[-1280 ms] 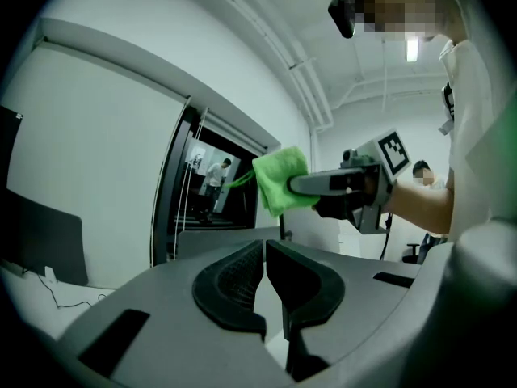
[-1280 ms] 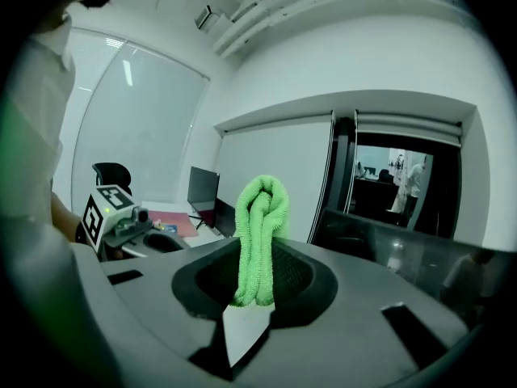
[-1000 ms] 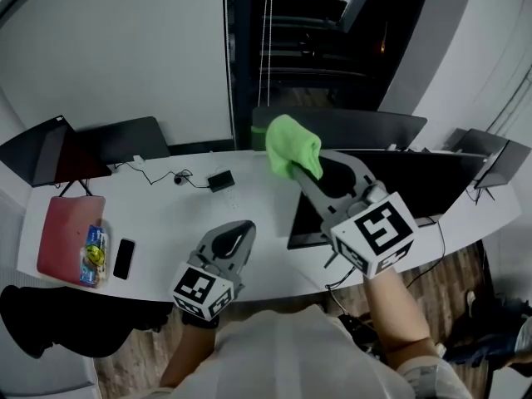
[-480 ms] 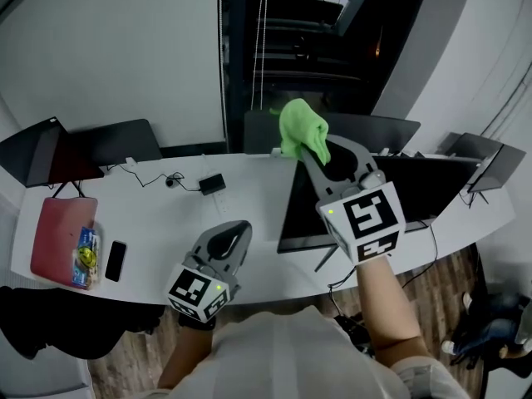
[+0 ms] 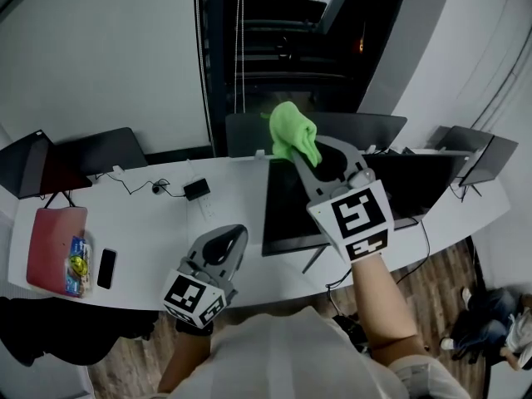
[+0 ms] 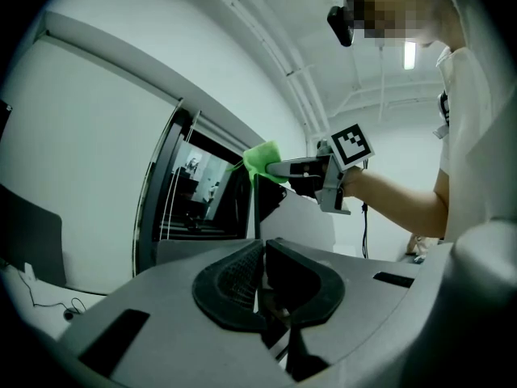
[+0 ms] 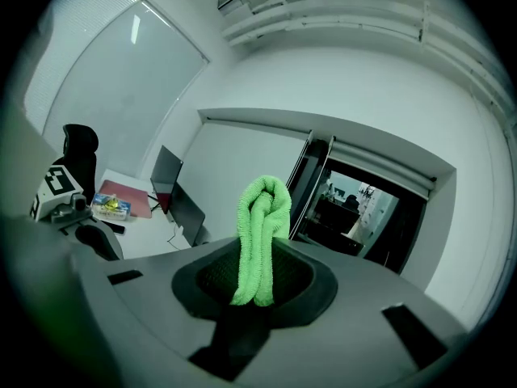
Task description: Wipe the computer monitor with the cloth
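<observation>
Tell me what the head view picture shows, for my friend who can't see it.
The right gripper holds a bright green cloth up by the top edge of a dark computer monitor on a long white desk. The left gripper, shut and empty, hangs lower, over the desk's near edge.

A dark monitor [image 5: 283, 210] is carried by the white tabletop [image 5: 150, 231]; a red flat case [image 5: 51, 243], a phone [image 5: 105, 268] and a black adapter [image 5: 196, 189] are laid there too.
</observation>
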`<state>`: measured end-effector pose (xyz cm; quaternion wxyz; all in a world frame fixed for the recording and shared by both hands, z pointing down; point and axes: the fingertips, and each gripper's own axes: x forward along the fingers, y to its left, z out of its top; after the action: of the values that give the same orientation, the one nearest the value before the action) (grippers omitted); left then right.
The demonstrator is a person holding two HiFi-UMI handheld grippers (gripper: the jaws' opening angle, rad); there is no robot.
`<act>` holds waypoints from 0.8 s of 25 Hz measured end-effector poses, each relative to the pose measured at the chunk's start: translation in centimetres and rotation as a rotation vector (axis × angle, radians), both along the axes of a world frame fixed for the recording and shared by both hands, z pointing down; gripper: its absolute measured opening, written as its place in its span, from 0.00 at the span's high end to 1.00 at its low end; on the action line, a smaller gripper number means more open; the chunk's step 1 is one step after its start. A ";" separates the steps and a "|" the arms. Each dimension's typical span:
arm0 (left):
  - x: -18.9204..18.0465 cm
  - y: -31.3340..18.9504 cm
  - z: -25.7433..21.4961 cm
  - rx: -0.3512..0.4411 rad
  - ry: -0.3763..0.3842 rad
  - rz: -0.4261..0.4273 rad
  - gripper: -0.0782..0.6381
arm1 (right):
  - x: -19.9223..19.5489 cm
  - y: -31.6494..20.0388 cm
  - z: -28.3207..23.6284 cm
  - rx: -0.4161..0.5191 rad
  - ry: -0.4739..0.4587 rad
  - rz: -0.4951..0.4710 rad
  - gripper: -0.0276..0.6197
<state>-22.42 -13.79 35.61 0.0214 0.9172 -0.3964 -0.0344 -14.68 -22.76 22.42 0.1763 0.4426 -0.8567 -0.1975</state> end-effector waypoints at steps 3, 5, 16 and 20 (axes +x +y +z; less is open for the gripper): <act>1.5 0.0 -0.2 -0.003 -0.002 0.015 0.86 | 1.3 -0.2 0.0 -0.007 -0.009 0.001 0.85; 2.5 -0.1 -0.4 -0.003 -0.002 0.023 0.86 | 2.2 -0.4 -0.1 -0.010 -0.014 0.000 0.85; 8.9 -0.8 -0.8 0.002 0.010 0.079 0.86 | 7.4 -1.1 0.1 -0.022 -0.012 -0.002 0.85; 12.0 -1.3 -1.2 0.009 0.011 0.088 0.86 | 9.9 -1.4 0.0 -0.023 -0.018 -0.011 0.85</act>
<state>-10.44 -15.13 34.41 0.0210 0.9336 -0.3554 -0.0401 -4.76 -24.12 22.47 0.1724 0.4379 -0.8629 -0.1845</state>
